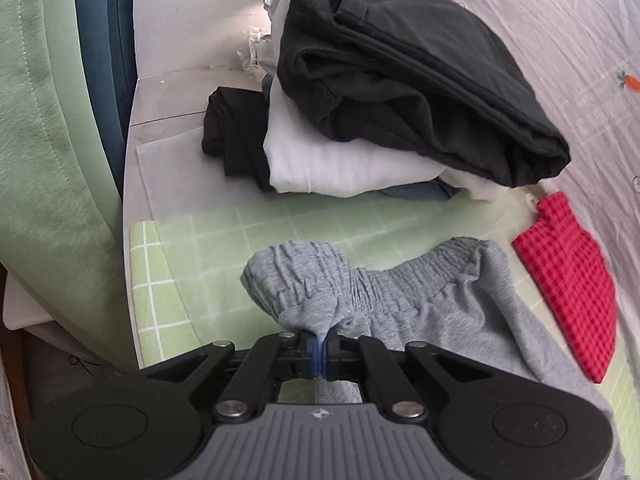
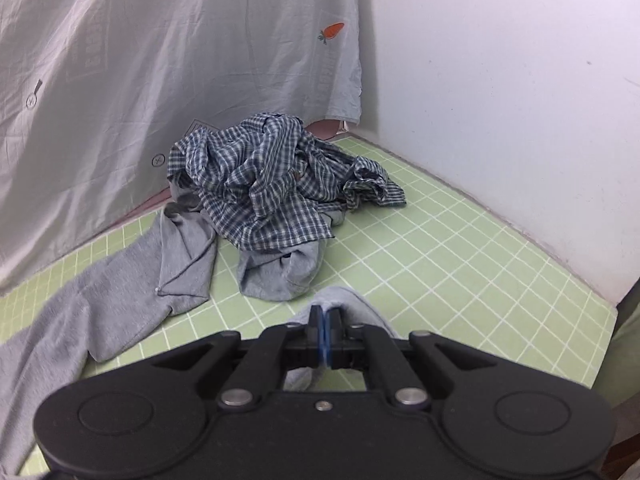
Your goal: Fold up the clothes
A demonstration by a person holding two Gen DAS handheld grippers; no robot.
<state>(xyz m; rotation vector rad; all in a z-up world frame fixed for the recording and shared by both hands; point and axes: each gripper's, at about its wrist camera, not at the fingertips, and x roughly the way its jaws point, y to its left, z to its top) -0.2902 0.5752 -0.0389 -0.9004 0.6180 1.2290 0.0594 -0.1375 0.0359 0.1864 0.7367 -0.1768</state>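
Both grippers clamped on grey sweatpants (image 1: pixel 420 300), left gripper (image 1: pixel 320 350), right gripper (image 2: pixel 323 334), folded stack (image 1: pixel 380 92) left-view only, plaid shirt (image 2: pixel 272 184) right-view only

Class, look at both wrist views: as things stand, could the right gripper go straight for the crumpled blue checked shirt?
Probably not yet. The right gripper is shut on the grey sweatpants, so it has no free jaws. The path itself looks open: only bare green checked mat lies between it and the blue checked shirt.
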